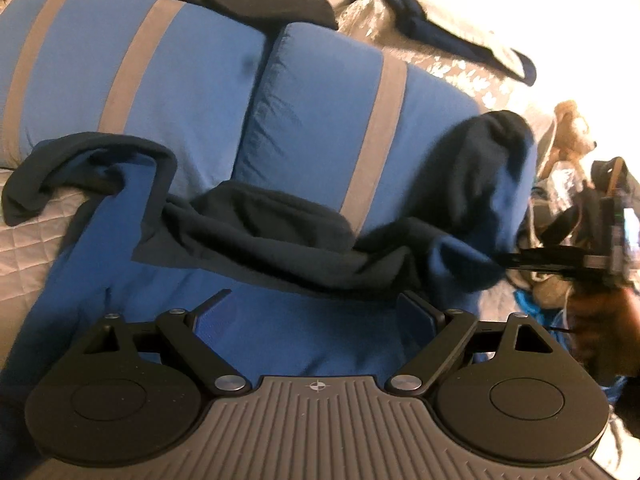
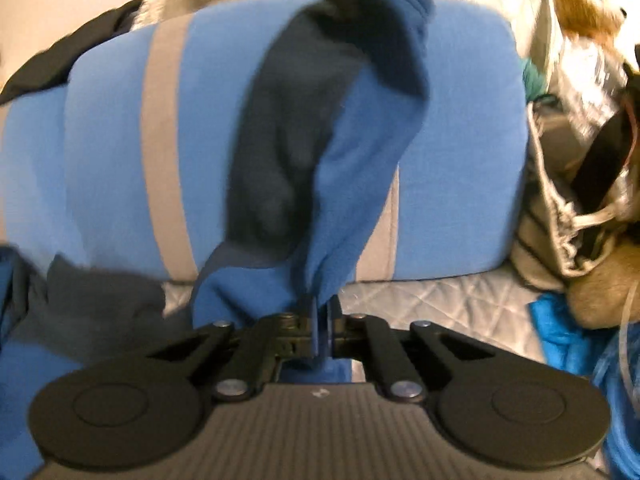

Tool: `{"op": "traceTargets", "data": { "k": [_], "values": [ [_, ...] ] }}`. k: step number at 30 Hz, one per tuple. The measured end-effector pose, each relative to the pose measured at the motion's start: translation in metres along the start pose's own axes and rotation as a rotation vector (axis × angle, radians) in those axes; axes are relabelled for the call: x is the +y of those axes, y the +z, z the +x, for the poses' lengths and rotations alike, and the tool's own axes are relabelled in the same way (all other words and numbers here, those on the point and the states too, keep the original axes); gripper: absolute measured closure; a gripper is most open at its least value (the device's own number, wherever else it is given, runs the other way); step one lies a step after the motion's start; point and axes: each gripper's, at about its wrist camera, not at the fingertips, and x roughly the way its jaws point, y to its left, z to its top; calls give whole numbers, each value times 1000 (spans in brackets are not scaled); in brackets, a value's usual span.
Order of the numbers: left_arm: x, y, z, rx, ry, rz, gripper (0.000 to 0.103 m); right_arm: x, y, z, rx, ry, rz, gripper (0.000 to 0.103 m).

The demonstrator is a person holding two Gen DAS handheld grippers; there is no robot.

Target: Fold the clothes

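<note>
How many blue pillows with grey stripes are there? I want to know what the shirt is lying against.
2. One striped pillow sits at the left of the left wrist view; the other pillow is beside it to the right, behind the blue shirt. More may be hidden.

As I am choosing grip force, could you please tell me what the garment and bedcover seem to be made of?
Garment: soft matte knit, perhaps fleece or jersey; it bunches in soft rolls where the right gripper pinches it. Bedcover: quilted fabric with stitched diamonds and a slight sheen.
</note>
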Motion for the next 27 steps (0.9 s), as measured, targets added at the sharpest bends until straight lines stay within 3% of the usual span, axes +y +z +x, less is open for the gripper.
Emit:
{"op": "traceTargets", "data": {
  "k": [12,17,21,22,23,27],
  "values": [
    [4,-3,6,32,18,6,15,12,-42,-81,76,49,-10,100],
    [6,-4,6,42,15,-3,15,28,-66,-90,157,76,-12,99],
    [5,-5,7,52,10,2,15,34,-82,-90,191,163,-25,96],
    [5,-5,7,54,8,3,15,33,-85,-90,192,169,-24,90],
    [5,-5,7,54,5,3,15,32,-88,-91,193,176,-23,69],
    [6,-5,8,58,-3,0,15,10,-92,-103,173,239,59,41]
  ]
}}
